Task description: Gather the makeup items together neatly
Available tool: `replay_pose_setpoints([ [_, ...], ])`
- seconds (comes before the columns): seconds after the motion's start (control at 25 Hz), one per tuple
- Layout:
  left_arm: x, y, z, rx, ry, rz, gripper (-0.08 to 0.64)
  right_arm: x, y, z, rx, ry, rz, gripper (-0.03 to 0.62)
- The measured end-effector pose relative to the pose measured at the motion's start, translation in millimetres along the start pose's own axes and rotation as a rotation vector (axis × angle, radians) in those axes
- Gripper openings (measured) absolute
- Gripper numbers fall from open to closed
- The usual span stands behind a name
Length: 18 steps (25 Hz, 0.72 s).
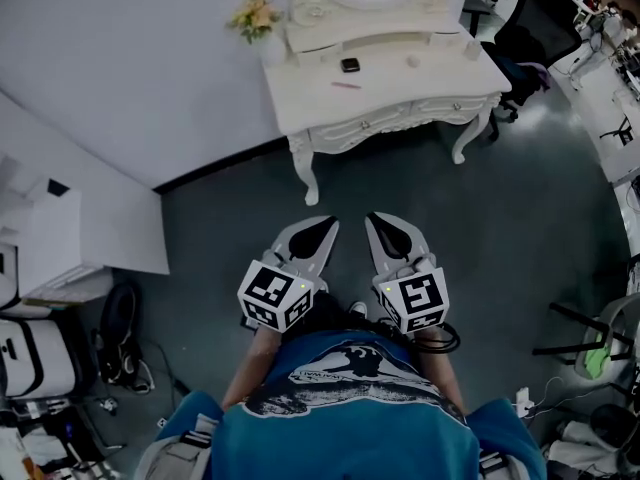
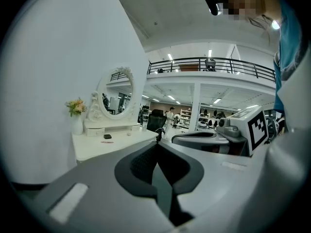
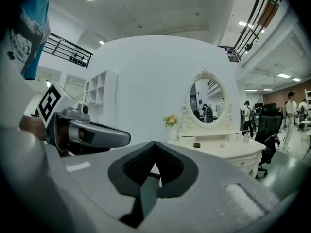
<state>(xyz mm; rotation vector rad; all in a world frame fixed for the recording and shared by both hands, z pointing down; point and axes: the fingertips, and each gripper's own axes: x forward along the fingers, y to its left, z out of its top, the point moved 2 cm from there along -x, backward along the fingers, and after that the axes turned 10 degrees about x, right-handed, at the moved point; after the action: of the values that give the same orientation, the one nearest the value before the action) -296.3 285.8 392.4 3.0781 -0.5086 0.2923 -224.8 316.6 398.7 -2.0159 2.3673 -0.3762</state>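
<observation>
The makeup items lie on a white vanity table (image 1: pixel 300 98) some way ahead: a black compact (image 1: pixel 349 65), a thin pink stick (image 1: pixel 346 85), a small white piece (image 1: pixel 413 61) and a small pale bottle (image 1: pixel 472 48). The left gripper view catches the compact (image 2: pixel 107 136) and the stick (image 2: pixel 107 141) far off. My left gripper (image 1: pixel 330 224) and right gripper (image 1: pixel 372 219) hang side by side over the dark floor, well short of the table. Both point roughly level toward it. Both are shut with nothing between the jaws, as the left gripper (image 2: pixel 158 141) and right gripper (image 3: pixel 154 143) show close up.
An oval mirror (image 3: pixel 205 101) and a vase of flowers (image 1: pixel 257 20) stand at the table's back. A black office chair (image 1: pixel 535 30) is to the table's right. White shelving (image 1: pixel 60 238), bags and cables crowd the floor at the left. Another desk (image 1: pixel 610 88) is at far right.
</observation>
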Motion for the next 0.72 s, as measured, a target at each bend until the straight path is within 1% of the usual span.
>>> replay_pose_setpoints([
  [0.2,8.2,-20.9,-5.0,-0.004,0.014,0.001,0.012,-18.6,-14.5,-7.5,0.020,0.001,0.001,0.003],
  [0.36,10.5,-30.1,-9.7,0.014,0.043,-0.009,0.012,-24.7,-19.2,-14.4,0.049,-0.005,0.003,0.003],
  [0.56,13.5,-26.9,-10.4,0.051,0.068,-0.006,0.012,-18.1,-25.9,-19.5,0.087,-0.007,0.006,0.003],
  [0.72,24.9,-15.9,-14.8,0.051,0.085,-0.015,0.012,-6.1,-37.4,-19.7,0.103,0.000,-0.008,0.003],
])
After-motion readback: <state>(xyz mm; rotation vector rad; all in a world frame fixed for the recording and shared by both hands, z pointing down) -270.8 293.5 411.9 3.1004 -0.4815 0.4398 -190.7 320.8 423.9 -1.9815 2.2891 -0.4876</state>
